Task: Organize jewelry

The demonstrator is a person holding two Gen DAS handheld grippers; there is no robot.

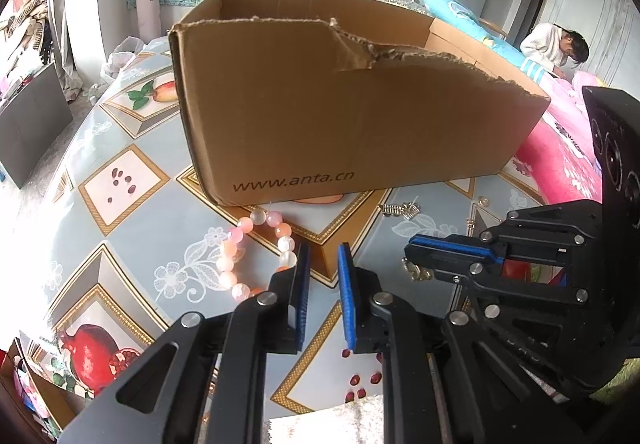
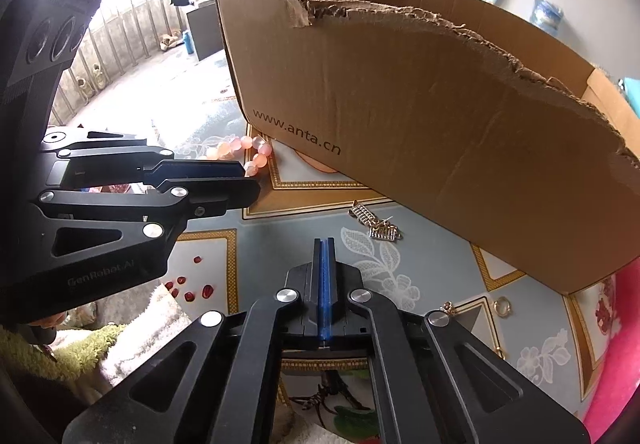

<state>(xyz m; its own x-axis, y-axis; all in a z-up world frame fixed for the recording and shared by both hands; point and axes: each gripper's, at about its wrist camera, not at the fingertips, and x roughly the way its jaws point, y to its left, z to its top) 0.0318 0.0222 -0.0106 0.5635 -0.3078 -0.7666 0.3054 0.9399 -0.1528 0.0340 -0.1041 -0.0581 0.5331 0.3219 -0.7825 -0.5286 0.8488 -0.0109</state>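
Bead bracelet [image 1: 256,252] flat on table [image 1: 132,244], just left of left gripper [image 1: 323,264], jaws slightly apart, nothing between; ring touches left finger's outer side. Right gripper [image 2: 325,244] pressed together, empty; silver clips [image 2: 376,222] just ahead-right, below box [image 2: 420,116].

bead bracelet [image 1: 256,252]: near side hidden behind the left gripper's finger
cardboard box [image 2: 420,116]: inside unseen over its torn wall
gold pieces [image 1: 418,271]: too small to identify, partly behind the right gripper's fingers
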